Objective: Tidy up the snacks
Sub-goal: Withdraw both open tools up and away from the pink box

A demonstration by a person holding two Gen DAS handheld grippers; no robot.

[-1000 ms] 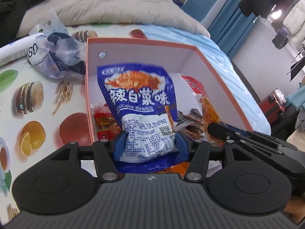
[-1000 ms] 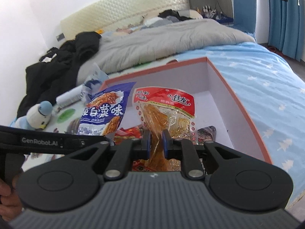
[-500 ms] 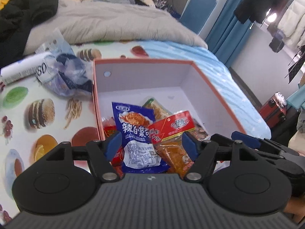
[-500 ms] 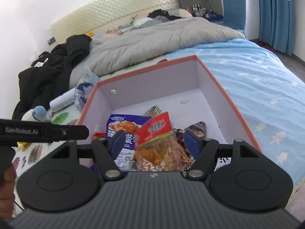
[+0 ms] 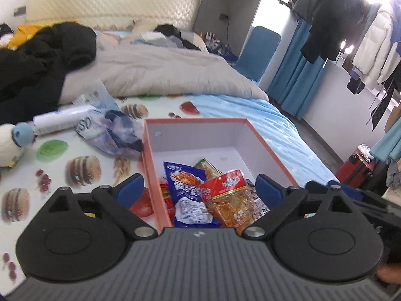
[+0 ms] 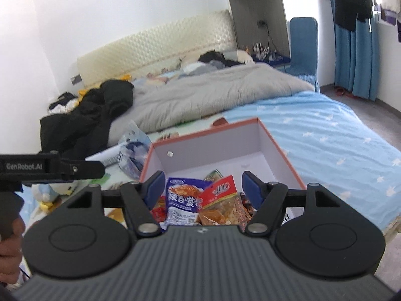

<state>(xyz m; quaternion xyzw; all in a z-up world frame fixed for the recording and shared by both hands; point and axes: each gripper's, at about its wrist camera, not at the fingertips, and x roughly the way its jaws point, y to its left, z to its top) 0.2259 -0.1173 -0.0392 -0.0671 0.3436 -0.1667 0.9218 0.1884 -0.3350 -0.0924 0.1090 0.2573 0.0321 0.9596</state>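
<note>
An open orange-rimmed box point(image 5: 147, 165) point(image 6: 280, 148) sits on the bed. In its near end lie a blue snack packet point(image 5: 186, 188) point(image 6: 183, 200), a red-topped packet of orange snacks point(image 5: 230, 195) point(image 6: 220, 203) and other small packets. My left gripper point(image 5: 199, 188) is open and empty, raised above the box's near end. My right gripper point(image 6: 204, 188) is open and empty, also raised above the packets. The left gripper's black body shows at the left of the right wrist view point(image 6: 50, 168).
A crumpled blue-white plastic bag point(image 5: 110, 130) and a white tube point(image 5: 60, 123) lie left of the box on a food-print sheet point(image 5: 57, 170). A plush toy point(image 5: 12, 145) is far left. A grey duvet point(image 5: 155, 70) and black coat point(image 5: 42, 55) lie behind.
Both grippers opened and let their packets drop into the box, then pulled back and up. The blue and red packets now lie in the box's near end.
</note>
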